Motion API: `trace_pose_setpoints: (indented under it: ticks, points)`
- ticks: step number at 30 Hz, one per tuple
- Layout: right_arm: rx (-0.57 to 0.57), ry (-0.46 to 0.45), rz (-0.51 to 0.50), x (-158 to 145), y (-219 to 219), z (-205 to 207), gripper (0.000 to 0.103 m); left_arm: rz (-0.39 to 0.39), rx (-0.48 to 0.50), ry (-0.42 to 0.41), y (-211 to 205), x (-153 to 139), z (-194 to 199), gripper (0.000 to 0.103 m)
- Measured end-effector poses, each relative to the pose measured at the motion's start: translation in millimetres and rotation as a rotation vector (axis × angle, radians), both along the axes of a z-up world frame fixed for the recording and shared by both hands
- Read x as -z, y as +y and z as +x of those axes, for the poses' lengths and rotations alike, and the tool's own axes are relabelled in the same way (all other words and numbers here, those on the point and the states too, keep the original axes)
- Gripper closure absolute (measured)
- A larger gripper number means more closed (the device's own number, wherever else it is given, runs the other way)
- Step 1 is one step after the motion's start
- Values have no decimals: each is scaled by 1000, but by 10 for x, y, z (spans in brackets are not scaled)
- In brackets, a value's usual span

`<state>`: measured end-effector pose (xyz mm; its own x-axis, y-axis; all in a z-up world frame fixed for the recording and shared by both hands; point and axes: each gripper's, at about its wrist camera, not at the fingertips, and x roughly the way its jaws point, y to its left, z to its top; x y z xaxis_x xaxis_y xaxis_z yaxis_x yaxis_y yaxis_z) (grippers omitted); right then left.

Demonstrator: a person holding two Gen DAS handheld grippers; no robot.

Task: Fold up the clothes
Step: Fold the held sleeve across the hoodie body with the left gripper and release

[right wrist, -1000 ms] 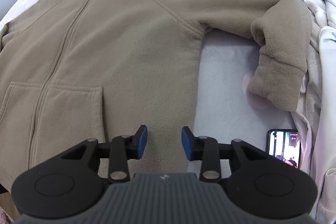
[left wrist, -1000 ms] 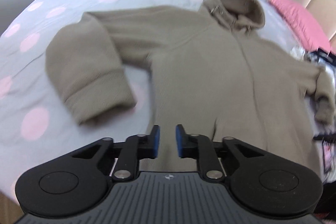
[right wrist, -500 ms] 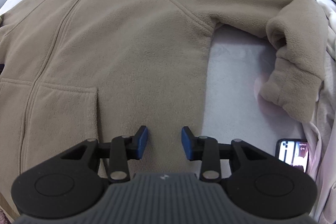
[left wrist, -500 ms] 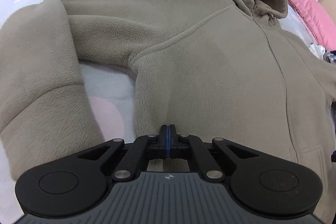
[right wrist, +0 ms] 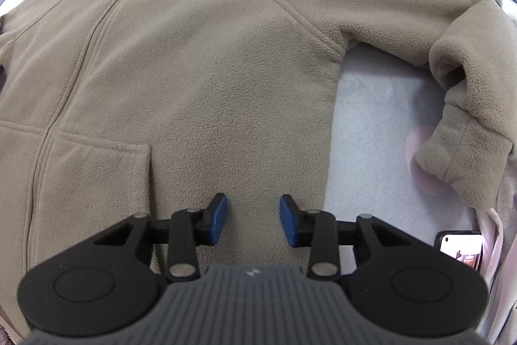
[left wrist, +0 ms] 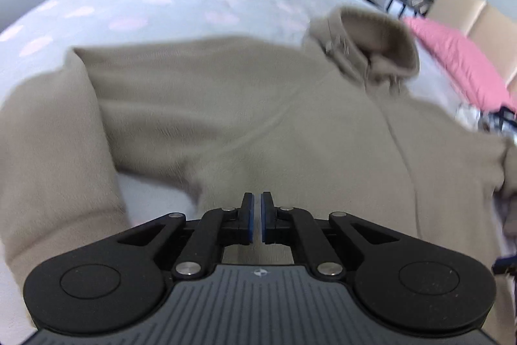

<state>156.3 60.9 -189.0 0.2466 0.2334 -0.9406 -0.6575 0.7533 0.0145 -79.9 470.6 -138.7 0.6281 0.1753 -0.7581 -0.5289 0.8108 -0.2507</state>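
The left hand-held gripper is clenched over the blurred fleece hoodie, the right hand-held gripper released.

Left gripper: blue-padded fingers drawn together, only a sliver of gap showing, nothing visibly caught between them; pitched moderately downward. Right gripper: fingers parted, a clear gap between the blue pads, nothing held; aimed steeply down. No hand or sleeve visible.
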Motion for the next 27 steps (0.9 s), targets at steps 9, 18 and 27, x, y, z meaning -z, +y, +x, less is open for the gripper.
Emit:
trace_pose_setpoints:
  ticks: [9,18,27]
  points:
    - [-16,-22,-4,12,36,-24,62,-345,-312,-91,815,310,-314,101]
    - [-56,-67,-28,12,132,-39,61,-454,-421,-75,958,443,-308,88]
    - [-97,-91,-41,6,153,-59,60,-551,-558,-153,894,449,-322,57]
